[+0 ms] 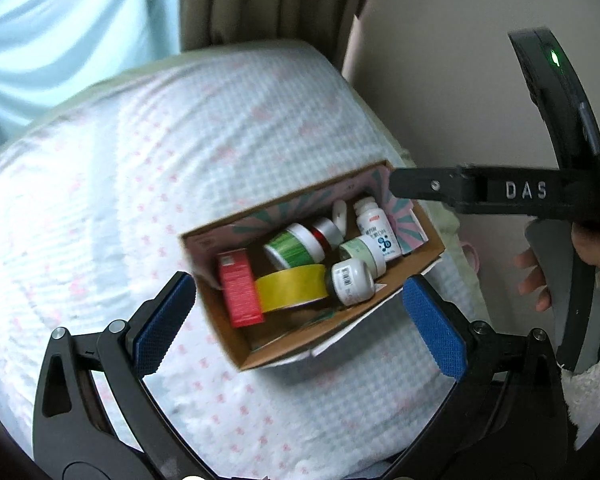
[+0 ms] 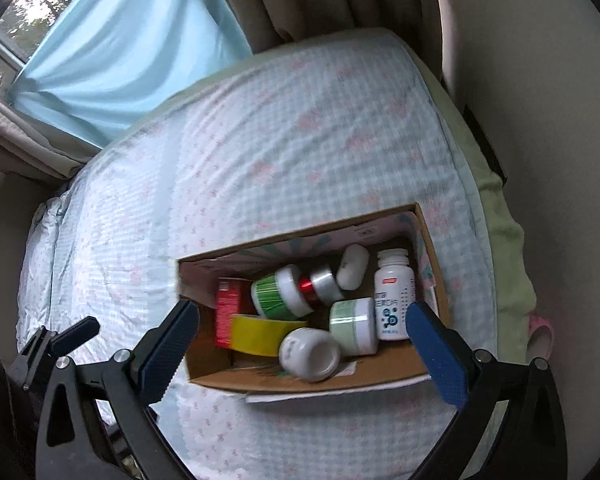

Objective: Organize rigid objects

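An open cardboard box (image 1: 414,258) (image 2: 384,374) lies on the bed. In it are a red carton (image 1: 239,288) (image 2: 226,310), a yellow tape roll (image 1: 294,286) (image 2: 260,334), a green-labelled jar (image 1: 294,247) (image 2: 278,292), a white pill bottle (image 1: 378,230) (image 2: 394,294), a pale green jar (image 1: 362,254) (image 2: 354,326) and a small white jar (image 1: 350,282) (image 2: 310,354). My left gripper (image 1: 300,326) is open and empty above the box's near side. My right gripper (image 2: 304,354) is open and empty above the box; its body (image 1: 480,192) shows in the left wrist view.
The bed (image 1: 140,160) (image 2: 260,140) has a white sheet with pink dots. A wall (image 1: 460,80) runs along its right side. Curtains (image 1: 60,32) (image 2: 120,48) hang beyond the bed's far end. A pink object (image 2: 540,332) lies between bed and wall.
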{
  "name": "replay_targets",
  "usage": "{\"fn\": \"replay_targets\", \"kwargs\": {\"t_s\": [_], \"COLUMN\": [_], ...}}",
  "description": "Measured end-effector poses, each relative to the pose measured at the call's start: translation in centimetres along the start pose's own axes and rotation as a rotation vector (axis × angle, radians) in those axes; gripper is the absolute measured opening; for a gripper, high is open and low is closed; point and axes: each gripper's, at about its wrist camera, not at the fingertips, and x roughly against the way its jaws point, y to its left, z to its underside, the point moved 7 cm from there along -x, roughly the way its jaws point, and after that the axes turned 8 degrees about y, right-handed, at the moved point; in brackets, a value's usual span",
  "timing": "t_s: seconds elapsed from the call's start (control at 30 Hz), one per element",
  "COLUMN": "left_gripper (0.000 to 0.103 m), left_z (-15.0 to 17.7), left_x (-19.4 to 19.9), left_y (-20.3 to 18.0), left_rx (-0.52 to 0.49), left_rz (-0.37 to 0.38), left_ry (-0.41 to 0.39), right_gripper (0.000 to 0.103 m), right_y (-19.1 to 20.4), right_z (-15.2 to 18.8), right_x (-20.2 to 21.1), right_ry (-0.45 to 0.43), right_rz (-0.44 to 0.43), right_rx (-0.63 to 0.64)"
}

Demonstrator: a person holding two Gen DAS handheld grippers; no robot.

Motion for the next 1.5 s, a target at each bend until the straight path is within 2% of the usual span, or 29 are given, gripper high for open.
{"fn": "replay_targets", "kwargs": {"t_s": [0.17, 0.4, 0.5, 0.6, 0.7, 0.8, 0.9, 1.07, 1.5], "left_gripper": [0.103, 0.103, 0.103, 0.103, 0.103, 0.103, 0.103, 0.103, 0.103], "left_z": [1.8, 4.4, 5.7, 7.8, 10.0, 11.9, 12.9, 13.4, 13.2], "left_x": [7.0, 19.9, 24.9, 28.7, 31.3, 33.1, 33.7, 33.6, 33.4], "left_y": [4.6, 12.1, 14.1, 15.5, 16.3, 16.7, 16.8, 16.8, 16.0], "left_rx": [0.043, 0.1, 0.127, 0.148, 0.17, 0.185, 0.182, 0.186, 0.159], "left_rz": [-0.036, -0.167, -0.206, -0.263, -0.279, -0.305, -0.326, -0.299, -0.313], "left_ry": [-0.09, -0.278, -0.362, -0.433, -0.508, -0.563, -0.583, -0.6, -0.604], "right_gripper": [0.103, 0.103, 0.103, 0.103, 0.103, 0.103, 0.103, 0.103, 0.103], "right_y": [5.4, 15.8, 19.7, 22.1, 23.8, 24.4, 25.2, 25.8, 25.9], "right_z": [1.1, 4.0, 5.6, 7.2, 9.2, 10.8, 11.8, 12.3, 12.1], "right_x": [4.7, 13.5, 17.0, 19.5, 21.5, 22.1, 22.5, 23.4, 23.7], "right_ry": [-0.075, -0.268, -0.369, -0.457, -0.541, -0.589, -0.614, -0.644, -0.654], "right_rz": [0.023, 0.064, 0.076, 0.094, 0.126, 0.185, 0.211, 0.211, 0.204], "right_rx": [0.057, 0.162, 0.208, 0.229, 0.233, 0.241, 0.261, 0.265, 0.253]}}
